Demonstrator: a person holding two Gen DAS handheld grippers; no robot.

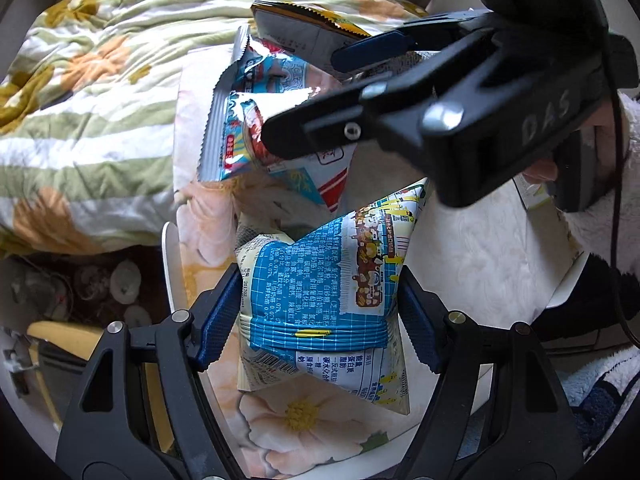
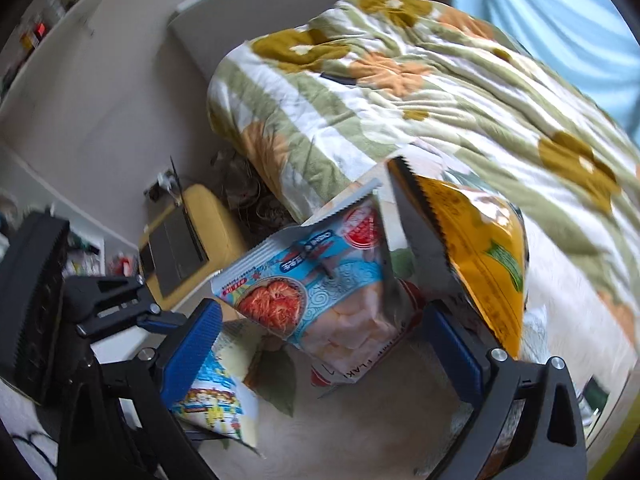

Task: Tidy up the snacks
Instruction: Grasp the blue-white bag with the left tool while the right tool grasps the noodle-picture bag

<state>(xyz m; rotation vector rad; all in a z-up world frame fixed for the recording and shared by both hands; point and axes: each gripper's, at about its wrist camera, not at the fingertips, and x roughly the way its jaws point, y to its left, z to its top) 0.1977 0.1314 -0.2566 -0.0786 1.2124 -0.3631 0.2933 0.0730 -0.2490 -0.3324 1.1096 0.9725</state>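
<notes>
From my left wrist cam, my left tool [image 1: 310,316] is squeezing the blue and white snack pouch [image 1: 320,284], one blue pad on each side, and the bag is pinched in at the waist where they press. The pouch sits right at the near end of the floral-cloth surface [image 1: 304,420], straight between my fingers. Further up, the light blue shrimp chip bag [image 1: 256,120] lies on the same surface, with my right tool [image 1: 360,92] reaching in from the right over it; its jaws stand spread here. Behind that is the back of the yellow bag [image 1: 304,28], and the bed with the flowery blanket [image 1: 88,92] is on the left. Switching to the right wrist cam, my right tool [image 2: 320,340] is wide apart, pads touching nothing, with the shrimp chip bag [image 2: 316,292] standing just ahead between them. The yellow bag [image 2: 480,256] leans by the right finger, and the pouch [image 2: 216,396] is down at the left finger.
</notes>
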